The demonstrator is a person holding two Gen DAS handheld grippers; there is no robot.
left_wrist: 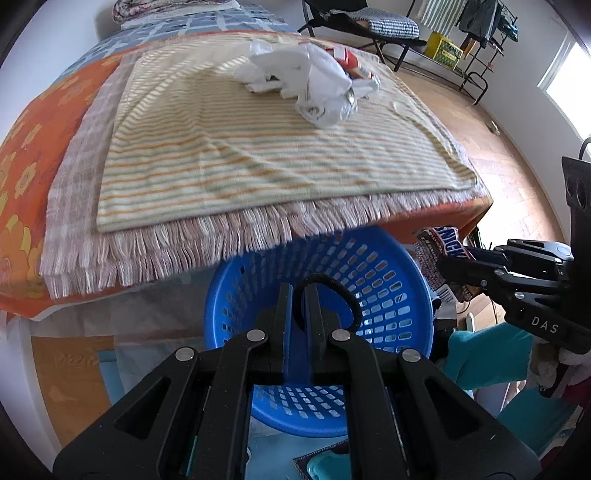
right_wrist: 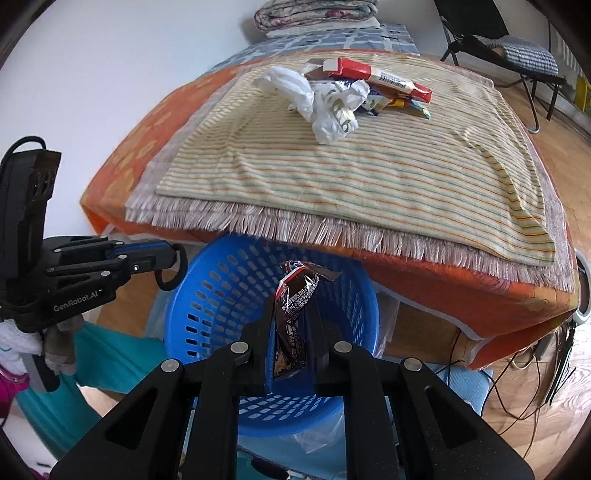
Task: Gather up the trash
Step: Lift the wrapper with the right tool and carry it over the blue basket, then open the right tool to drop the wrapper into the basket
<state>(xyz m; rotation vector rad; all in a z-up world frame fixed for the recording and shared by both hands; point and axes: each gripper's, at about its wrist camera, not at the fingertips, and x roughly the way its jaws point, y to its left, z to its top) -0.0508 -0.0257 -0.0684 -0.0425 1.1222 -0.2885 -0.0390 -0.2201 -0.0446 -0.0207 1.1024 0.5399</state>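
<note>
My left gripper is shut on a black hair tie and holds it over the blue perforated basket; it also shows in the right wrist view. My right gripper is shut on a dark Snickers wrapper above the same basket; the wrapper also shows in the left wrist view. A trash pile lies far back on the striped cloth: crumpled white plastic bags, a red and white box and coloured wrappers.
The striped cloth lies on a fringed blanket over an orange floral bedcover. A black folding chair and a rack stand behind on the wooden floor. Cables hang at the bed's right corner.
</note>
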